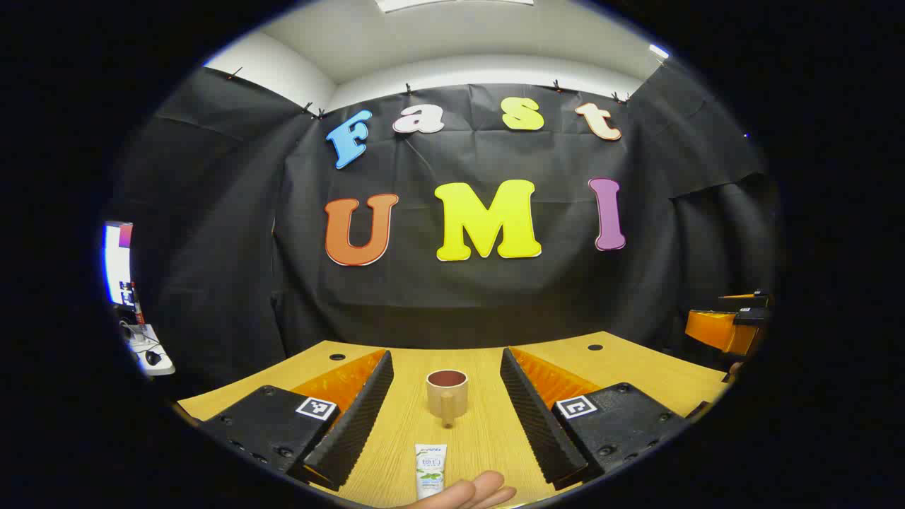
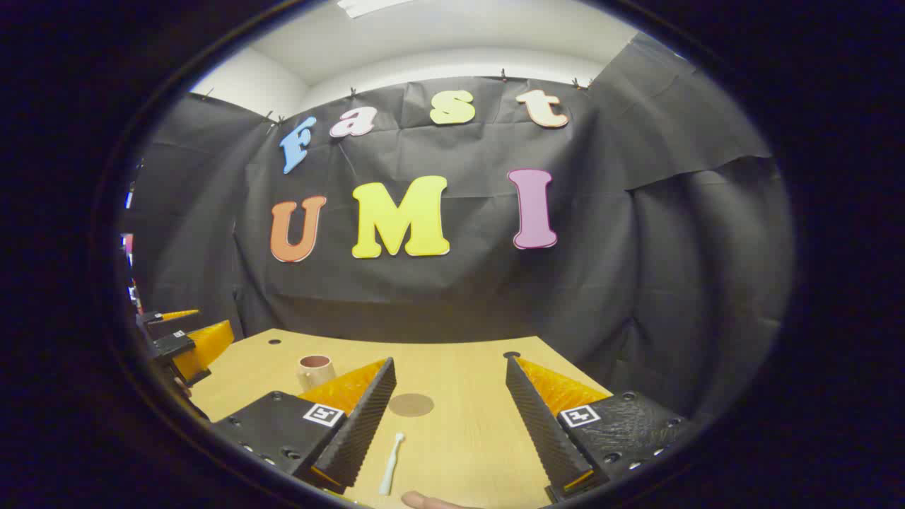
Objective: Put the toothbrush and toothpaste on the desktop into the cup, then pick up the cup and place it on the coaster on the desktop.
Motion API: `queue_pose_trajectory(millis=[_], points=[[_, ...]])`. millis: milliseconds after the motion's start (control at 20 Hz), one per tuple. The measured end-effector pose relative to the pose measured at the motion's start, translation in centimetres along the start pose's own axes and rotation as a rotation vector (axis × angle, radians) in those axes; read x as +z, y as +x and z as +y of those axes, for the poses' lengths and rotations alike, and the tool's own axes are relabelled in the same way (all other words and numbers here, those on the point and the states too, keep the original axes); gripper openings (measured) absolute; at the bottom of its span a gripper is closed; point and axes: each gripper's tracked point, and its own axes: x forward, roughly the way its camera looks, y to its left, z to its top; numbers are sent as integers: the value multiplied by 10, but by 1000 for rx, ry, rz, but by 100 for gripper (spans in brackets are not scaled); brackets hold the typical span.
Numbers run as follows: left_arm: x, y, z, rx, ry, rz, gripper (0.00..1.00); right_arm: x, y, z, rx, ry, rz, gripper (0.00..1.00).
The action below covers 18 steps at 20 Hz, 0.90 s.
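Your cup (image 1: 447,392) stands upright on the wooden desktop (image 1: 636,375), handle turned toward you, directly ahead between the fingers of your left gripper (image 1: 447,413). From the left gripper view you can see its dark inside near the rim, but not whether anything lies in it. The toothpaste (image 1: 430,470) lies flat on the desk nearer to you than the cup, in line with it and apart from it, with your fingertips (image 1: 474,493) just beside its near end.

Your left gripper's fingers are spread wide, holding nothing, with cup and tube both in the gap. Your right gripper (image 2: 447,417) is likewise spread and grips nothing. Between its fingers lies the toothbrush (image 2: 391,463), flat on the desk close to its left finger. The round coaster (image 2: 411,404) sits bare farther on, well apart from the cup.

Bare desk runs ahead to the far edge, where the black cloth wall (image 2: 636,283) hangs close behind.
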Motion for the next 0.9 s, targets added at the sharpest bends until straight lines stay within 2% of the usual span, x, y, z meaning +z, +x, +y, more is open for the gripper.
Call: queue_pose_trajectory(millis=[550, 600, 900], points=[[-9, 7, 4, 10, -13, 23, 96, -12, -2, 9, 26, -37, 1, 96], [-7, 7, 5, 11, -8, 19, 96, -10, -4, 10, 29, -32, -5, 94], [-17, 13, 18, 52, -43, 42, 96, -15, -2, 15, 63, -25, -16, 95]])
